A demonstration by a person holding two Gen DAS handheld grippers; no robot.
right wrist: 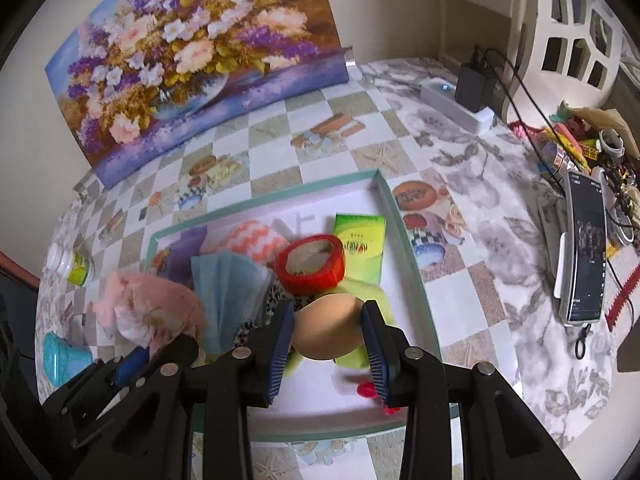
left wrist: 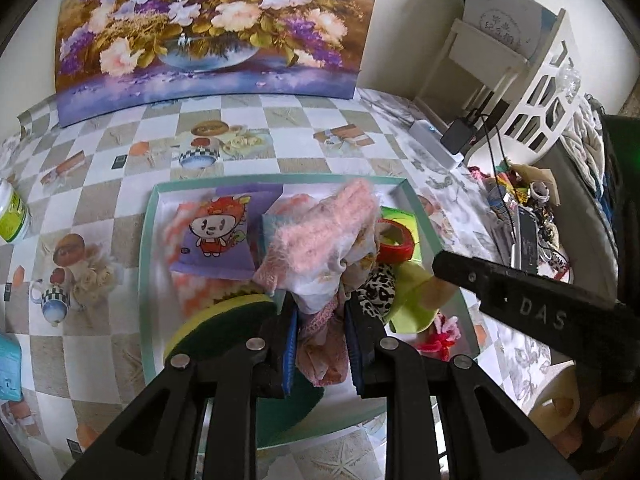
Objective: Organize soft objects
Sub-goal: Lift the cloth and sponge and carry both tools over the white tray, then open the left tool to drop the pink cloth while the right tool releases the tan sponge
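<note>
A teal-rimmed shallow box (left wrist: 146,248) on the table holds soft things. My left gripper (left wrist: 320,312) is shut on a bundle of pink fuzzy and floral cloth (left wrist: 320,240) and holds it over the box. A yellow-green sponge (left wrist: 224,312) lies left of its fingers. My right gripper (right wrist: 326,332) is shut on a tan egg-shaped sponge (right wrist: 328,330) above a lime-green cloth (right wrist: 380,300). A red tape roll (right wrist: 310,264), a blue face mask (right wrist: 228,284), a green packet (right wrist: 360,244) and an orange zigzag cloth (right wrist: 252,238) lie in the box (right wrist: 400,216).
A flower painting (left wrist: 208,28) leans on the wall behind. A white-green jar (left wrist: 12,212) stands at the left. A power strip with charger (right wrist: 468,92), a phone (right wrist: 584,248) and a cluttered carton (right wrist: 580,136) are at the right. A white shelf (left wrist: 540,92) stands beyond.
</note>
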